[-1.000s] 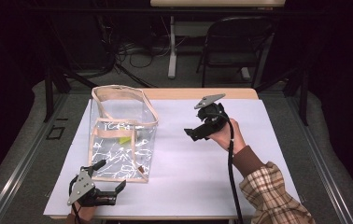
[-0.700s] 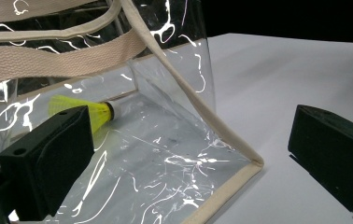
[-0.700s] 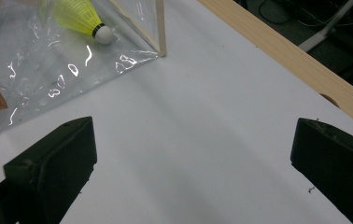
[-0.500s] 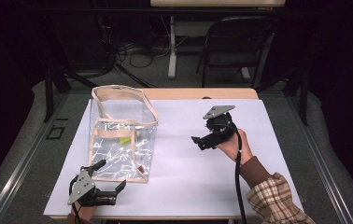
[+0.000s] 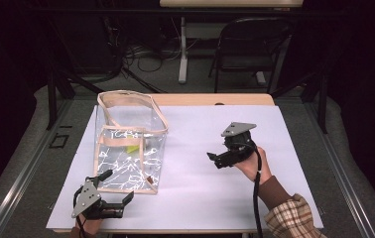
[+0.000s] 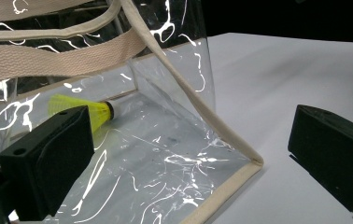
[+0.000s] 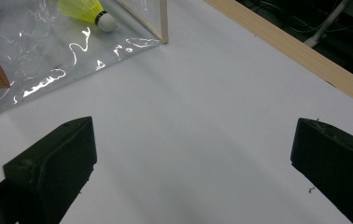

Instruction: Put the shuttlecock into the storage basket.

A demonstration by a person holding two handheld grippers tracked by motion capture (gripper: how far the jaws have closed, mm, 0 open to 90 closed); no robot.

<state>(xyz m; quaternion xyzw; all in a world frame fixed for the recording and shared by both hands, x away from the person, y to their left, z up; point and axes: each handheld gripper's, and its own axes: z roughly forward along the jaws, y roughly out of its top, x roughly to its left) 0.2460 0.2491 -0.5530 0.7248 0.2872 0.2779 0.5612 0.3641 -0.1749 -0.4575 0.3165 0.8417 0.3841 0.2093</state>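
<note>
White desk (image 5: 200,198) under dim light: left gripper (image 5: 117,188), jaws spread, sits at the near corner of the clear tote bag (image 5: 128,151). Inside lies a yellow shuttlecock (image 6: 83,108), cork seemingly pointing right. Right gripper (image 5: 214,159), released and empty, hovers well apart.

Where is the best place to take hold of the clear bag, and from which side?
Probably the beige strap above the clear bag. The walls are thin, soft film, while the strap stands up free above the open top. The left gripper, jaws open at the near corner, could rise and close across it from the front.
</note>
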